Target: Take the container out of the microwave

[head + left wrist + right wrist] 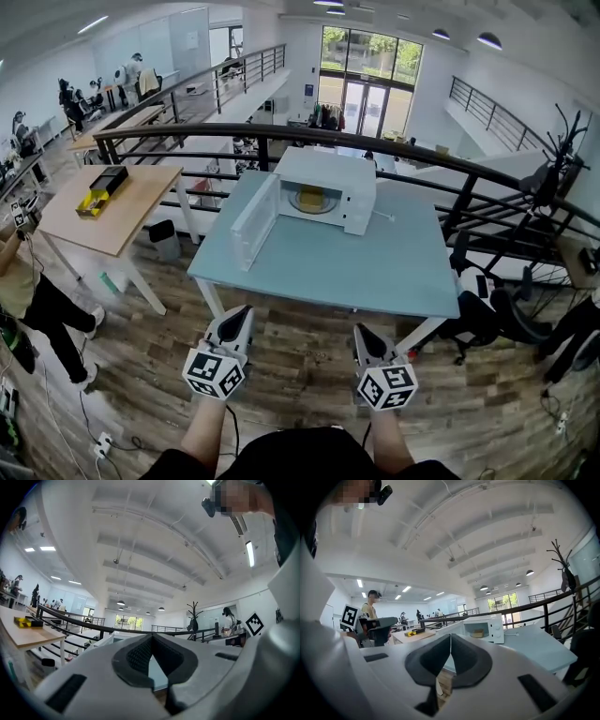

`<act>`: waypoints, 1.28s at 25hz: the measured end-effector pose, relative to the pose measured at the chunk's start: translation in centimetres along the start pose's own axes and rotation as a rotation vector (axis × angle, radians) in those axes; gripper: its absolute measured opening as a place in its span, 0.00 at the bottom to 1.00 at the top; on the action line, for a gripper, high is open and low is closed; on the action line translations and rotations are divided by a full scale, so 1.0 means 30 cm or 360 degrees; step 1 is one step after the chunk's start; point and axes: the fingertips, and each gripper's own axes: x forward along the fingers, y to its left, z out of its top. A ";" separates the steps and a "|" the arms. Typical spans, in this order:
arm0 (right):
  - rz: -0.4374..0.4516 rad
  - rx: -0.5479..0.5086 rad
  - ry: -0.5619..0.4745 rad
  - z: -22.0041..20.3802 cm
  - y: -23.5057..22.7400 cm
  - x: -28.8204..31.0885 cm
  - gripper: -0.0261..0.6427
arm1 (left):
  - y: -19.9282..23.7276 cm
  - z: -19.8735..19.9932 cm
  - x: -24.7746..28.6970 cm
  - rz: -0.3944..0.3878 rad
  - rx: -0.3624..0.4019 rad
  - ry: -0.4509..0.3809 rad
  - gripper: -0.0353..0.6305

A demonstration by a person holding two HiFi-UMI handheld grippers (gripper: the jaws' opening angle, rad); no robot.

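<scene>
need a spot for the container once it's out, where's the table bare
The near half of the table, in front of the microwave, is bare; so is the right end, past a thin cord. The far left is crowded: the open door swings out over that corner. The container sits in the microwave.

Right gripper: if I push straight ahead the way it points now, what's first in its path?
Likely the open microwave door, reached over the table with nothing between; depth is hard to judge.
</scene>
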 end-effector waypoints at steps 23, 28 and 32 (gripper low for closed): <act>0.0038 0.0035 -0.0015 0.008 0.133 0.116 0.05 | 0.155 0.004 -0.060 0.0040 -0.0036 -0.0024 0.06; 0.0039 0.0049 -0.0005 -0.007 0.093 0.172 0.05 | 0.176 -0.014 0.008 0.0047 -0.0036 -0.0007 0.06; 0.0038 0.0094 -0.0011 -0.005 0.048 0.224 0.05 | 0.198 -0.027 0.068 0.0054 -0.0015 0.0013 0.06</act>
